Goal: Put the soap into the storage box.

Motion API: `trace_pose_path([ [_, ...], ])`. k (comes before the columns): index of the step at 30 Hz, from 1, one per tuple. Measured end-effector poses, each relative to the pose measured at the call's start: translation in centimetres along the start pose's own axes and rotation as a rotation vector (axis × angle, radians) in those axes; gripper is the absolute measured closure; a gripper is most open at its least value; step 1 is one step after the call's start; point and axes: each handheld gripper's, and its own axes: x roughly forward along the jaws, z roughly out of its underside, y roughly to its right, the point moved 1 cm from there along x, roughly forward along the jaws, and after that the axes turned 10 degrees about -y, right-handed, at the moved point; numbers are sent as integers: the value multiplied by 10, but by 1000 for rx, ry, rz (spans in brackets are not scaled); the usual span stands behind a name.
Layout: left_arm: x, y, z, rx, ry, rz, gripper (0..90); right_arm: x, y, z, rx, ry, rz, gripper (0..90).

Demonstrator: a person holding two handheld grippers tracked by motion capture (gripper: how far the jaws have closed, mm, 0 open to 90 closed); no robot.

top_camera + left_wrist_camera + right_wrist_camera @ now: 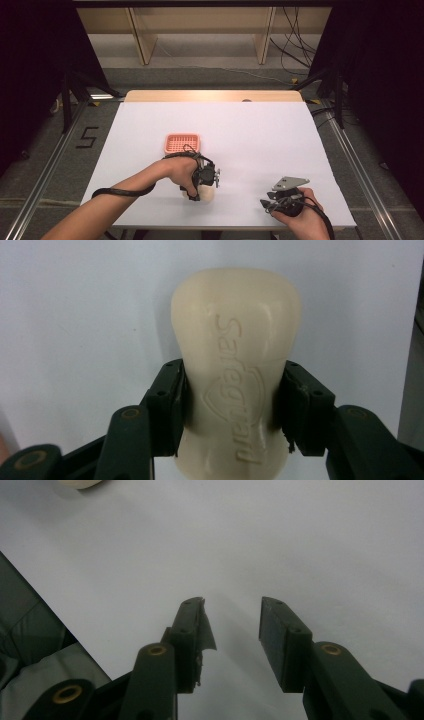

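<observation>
Left of centre in the high view, the left tongs (pixel 202 187) grip a cream soap bar (pixel 235 375) by its waist, low on the white tabletop (pixel 260 135), just below a pink basket (pixel 182 143). At lower right, the right tongs (pixel 232 630) stand apart, holding nothing.

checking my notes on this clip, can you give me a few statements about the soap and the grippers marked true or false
1. The left gripper is shut on the bar of soap. True.
2. The soap lies inside the pink basket. False: it is on the white table, nearer the person than the basket.
3. The right gripper holds nothing. True.
4. The right gripper's jaws are pressed together. False: a gap stands between them.
</observation>
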Motion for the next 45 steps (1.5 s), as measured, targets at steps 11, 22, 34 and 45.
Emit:
trace_pose_path([
  [11, -4, -2, 1, -7, 19, -9, 486, 0, 0, 0, 1, -3, -1, 621],
  [22, -7, -3, 4, -14, 36, -3, 489, 0, -1, -1, 22, -7, -7, 621],
  [34, -8, -3, 3, -10, 44, -10, 491, 1, 0, 0, 3, -4, 0, 621],
  [45, -13, -6, 9, -30, 75, -16, 491, 1, 1, 0, 3, 12, 8, 621],
])
